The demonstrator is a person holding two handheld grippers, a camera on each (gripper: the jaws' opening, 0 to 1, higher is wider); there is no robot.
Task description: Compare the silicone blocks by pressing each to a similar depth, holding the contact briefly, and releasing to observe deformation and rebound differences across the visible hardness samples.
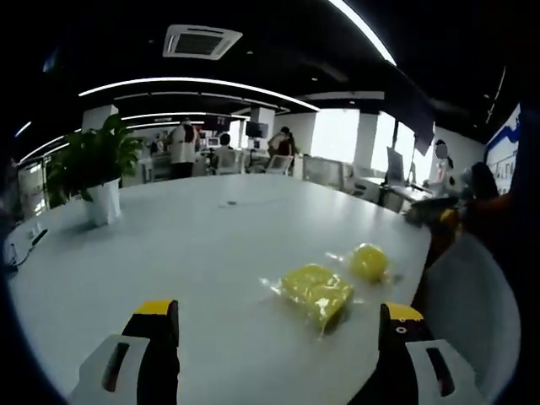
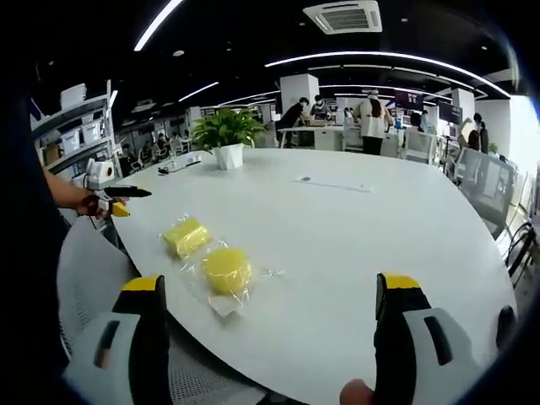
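On white table, bagged yellow blocks, details unclear

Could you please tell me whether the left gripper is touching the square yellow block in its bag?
Apart. In the left gripper view, bare table lies between the open left gripper and the square yellow block; neither jaw reaches it.
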